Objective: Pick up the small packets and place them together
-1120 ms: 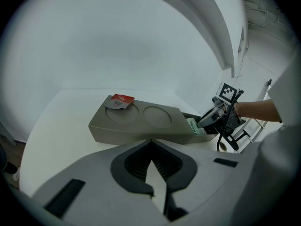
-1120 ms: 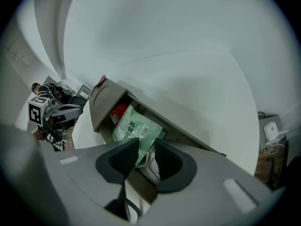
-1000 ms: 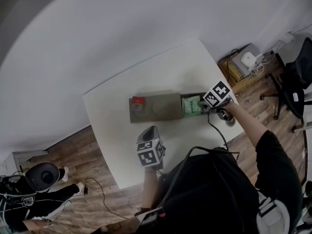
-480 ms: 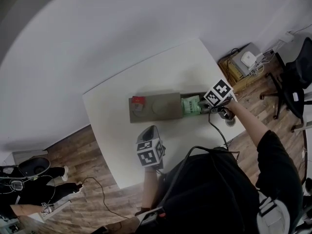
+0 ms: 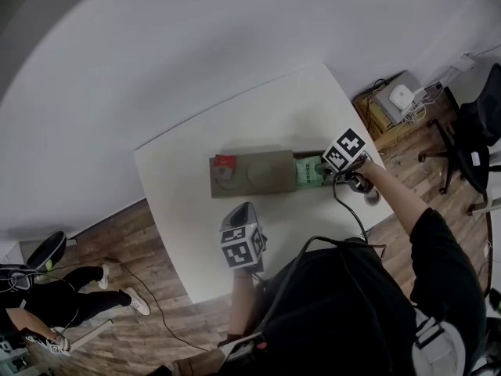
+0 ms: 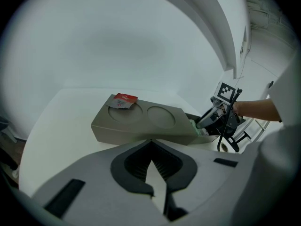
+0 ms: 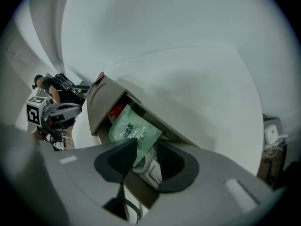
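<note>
Head view, green packet in grey tray

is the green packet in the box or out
in: the green packet lies inside the open end of the grey box, not on the table

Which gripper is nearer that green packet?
Right. The right gripper, its jaws just opening, has the green packet between them; the left gripper hangs short of the box, well apart.

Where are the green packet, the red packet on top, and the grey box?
green packet (image 7: 131, 128): right gripper view, middle of its printed face.
red packet (image 6: 123, 100): left gripper view, centre of its red face.
grey box (image 6: 141, 132): left gripper view, bare front wall.
</note>
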The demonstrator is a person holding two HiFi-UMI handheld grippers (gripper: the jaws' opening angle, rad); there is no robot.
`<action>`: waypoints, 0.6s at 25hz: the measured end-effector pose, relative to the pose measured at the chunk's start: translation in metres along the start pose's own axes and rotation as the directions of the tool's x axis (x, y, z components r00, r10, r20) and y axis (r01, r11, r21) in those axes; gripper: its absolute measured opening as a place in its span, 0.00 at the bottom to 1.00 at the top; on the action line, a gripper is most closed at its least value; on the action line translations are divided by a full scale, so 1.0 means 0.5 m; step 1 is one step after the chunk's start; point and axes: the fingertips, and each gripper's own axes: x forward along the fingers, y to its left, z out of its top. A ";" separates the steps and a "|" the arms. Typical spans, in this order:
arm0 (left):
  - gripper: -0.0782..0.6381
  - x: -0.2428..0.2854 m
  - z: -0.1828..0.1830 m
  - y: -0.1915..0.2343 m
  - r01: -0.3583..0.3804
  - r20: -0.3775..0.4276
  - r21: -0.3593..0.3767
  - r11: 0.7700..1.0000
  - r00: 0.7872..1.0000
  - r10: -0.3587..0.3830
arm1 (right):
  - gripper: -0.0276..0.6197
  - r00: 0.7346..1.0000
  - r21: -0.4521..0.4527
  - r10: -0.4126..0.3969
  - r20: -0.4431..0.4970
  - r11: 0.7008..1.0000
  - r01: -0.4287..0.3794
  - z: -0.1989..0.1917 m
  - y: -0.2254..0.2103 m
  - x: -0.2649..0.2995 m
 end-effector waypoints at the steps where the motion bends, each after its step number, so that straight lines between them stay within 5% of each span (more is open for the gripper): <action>1: 0.10 0.001 0.000 0.002 -0.001 0.000 -0.002 1.000 1.000 0.001 | 0.24 1.000 -0.008 -0.007 0.002 1.000 0.007 0.002 -0.003 0.001; 9: 0.10 0.008 0.002 0.002 0.000 -0.005 -0.005 1.000 1.000 0.000 | 0.18 0.999 -0.030 -0.040 -0.013 0.999 0.039 0.003 -0.008 0.005; 11: 0.10 0.008 0.002 0.003 0.000 -0.005 -0.004 1.000 1.000 0.000 | 0.16 0.996 -0.050 -0.083 -0.016 0.995 0.082 0.006 -0.017 0.006; 12: 0.10 0.008 0.003 0.004 -0.001 -0.005 -0.004 1.000 1.000 0.001 | 0.05 0.993 -0.066 -0.118 -0.024 0.991 0.116 0.004 -0.024 0.005; 15: 0.10 0.009 0.002 0.007 -0.005 -0.006 -0.006 1.000 1.000 0.005 | 0.05 0.984 -0.126 -0.174 -0.040 0.978 0.167 0.000 -0.026 0.003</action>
